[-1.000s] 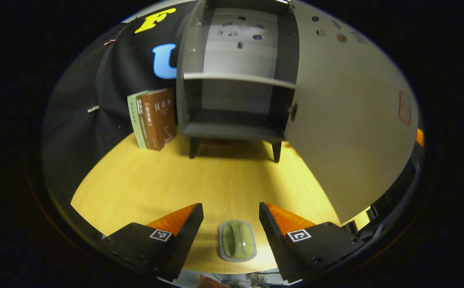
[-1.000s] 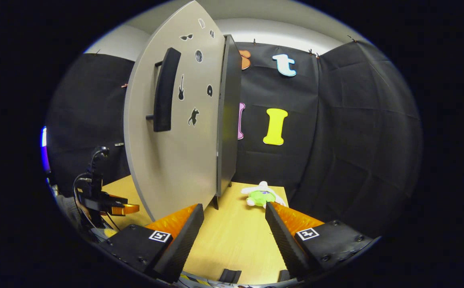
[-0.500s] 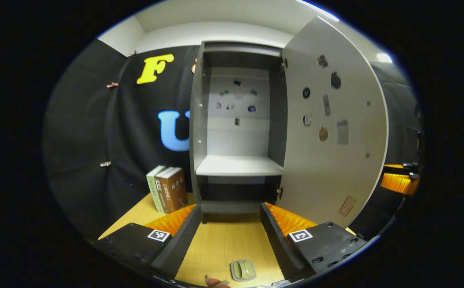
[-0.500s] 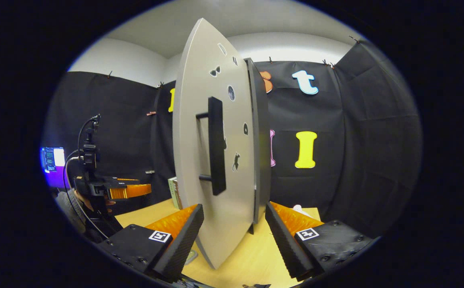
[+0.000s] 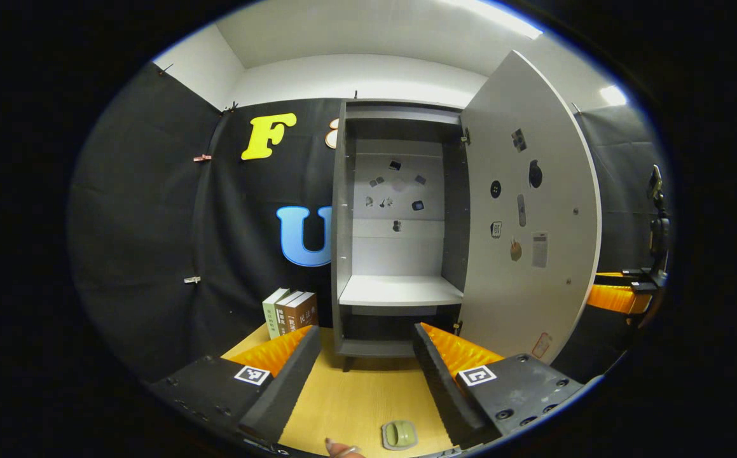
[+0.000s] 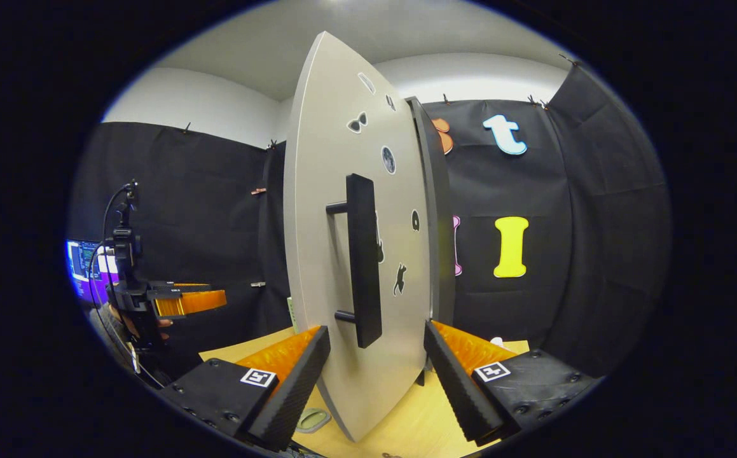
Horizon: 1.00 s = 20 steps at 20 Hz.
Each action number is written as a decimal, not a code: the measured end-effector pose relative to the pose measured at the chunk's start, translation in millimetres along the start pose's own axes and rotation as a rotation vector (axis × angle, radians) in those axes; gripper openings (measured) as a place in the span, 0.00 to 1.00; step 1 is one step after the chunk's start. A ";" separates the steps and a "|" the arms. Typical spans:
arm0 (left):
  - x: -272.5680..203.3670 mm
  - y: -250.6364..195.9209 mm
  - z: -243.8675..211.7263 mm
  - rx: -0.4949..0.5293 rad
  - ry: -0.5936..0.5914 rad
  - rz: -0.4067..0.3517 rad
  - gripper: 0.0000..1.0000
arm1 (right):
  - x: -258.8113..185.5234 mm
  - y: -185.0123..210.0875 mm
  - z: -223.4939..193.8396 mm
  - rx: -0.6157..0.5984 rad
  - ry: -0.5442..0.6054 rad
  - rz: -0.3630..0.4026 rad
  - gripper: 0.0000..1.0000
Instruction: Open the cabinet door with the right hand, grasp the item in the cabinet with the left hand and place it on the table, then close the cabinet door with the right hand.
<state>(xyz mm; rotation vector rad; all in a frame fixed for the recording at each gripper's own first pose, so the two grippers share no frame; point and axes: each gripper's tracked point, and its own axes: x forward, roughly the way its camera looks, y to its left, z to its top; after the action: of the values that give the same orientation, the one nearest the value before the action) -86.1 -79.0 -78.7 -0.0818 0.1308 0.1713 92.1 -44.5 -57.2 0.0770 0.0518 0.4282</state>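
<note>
The grey cabinet [image 5: 343, 254] stands open on the wooden table [image 5: 355, 401], its middle shelf [image 5: 400, 291] bare. Its door [image 5: 533, 242] is swung out to the right. The item, a green oval piece in a pale casing [image 5: 399, 434], lies on the table in front of the cabinet, below and between the fingers of my left gripper [image 5: 366, 337], which is open and holds nothing. In the right gripper view the door [image 6: 330, 267] is seen nearly edge-on. The lower end of its dark bar handle [image 6: 365, 261] shows between the fingers of my open right gripper [image 6: 376, 334], which do not press on it.
Three books [image 5: 289, 310] stand left of the cabinet against the booth wall. A fingertip [image 5: 341, 450] shows at the table's near edge. A lit screen [image 6: 85, 261] glows far left, behind the left gripper [image 6: 184, 300]. The right gripper [image 5: 619, 296] shows beyond the door's edge.
My left gripper has drawn back and tilted up from the item, which stays on the table. My right gripper has moved in front of the door handle.
</note>
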 end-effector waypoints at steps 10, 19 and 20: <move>51.1 74.8 1.9 0.027 0.023 -0.170 0.92 | 60.6 80.6 -5.5 0.003 -0.038 -0.132 0.97; 78.1 100.0 -2.6 0.049 0.042 -0.322 0.92 | 94.6 136.9 0.2 -0.062 -0.048 -0.193 0.97; 78.0 96.9 -1.9 0.042 0.037 -0.335 0.92 | 93.4 137.5 -0.7 -0.063 -0.044 -0.196 0.97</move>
<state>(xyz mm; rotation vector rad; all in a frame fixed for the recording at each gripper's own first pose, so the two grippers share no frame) -27.1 28.8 -98.0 -0.0644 0.1558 -0.1670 120.1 119.1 -49.3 0.0186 0.0026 0.2323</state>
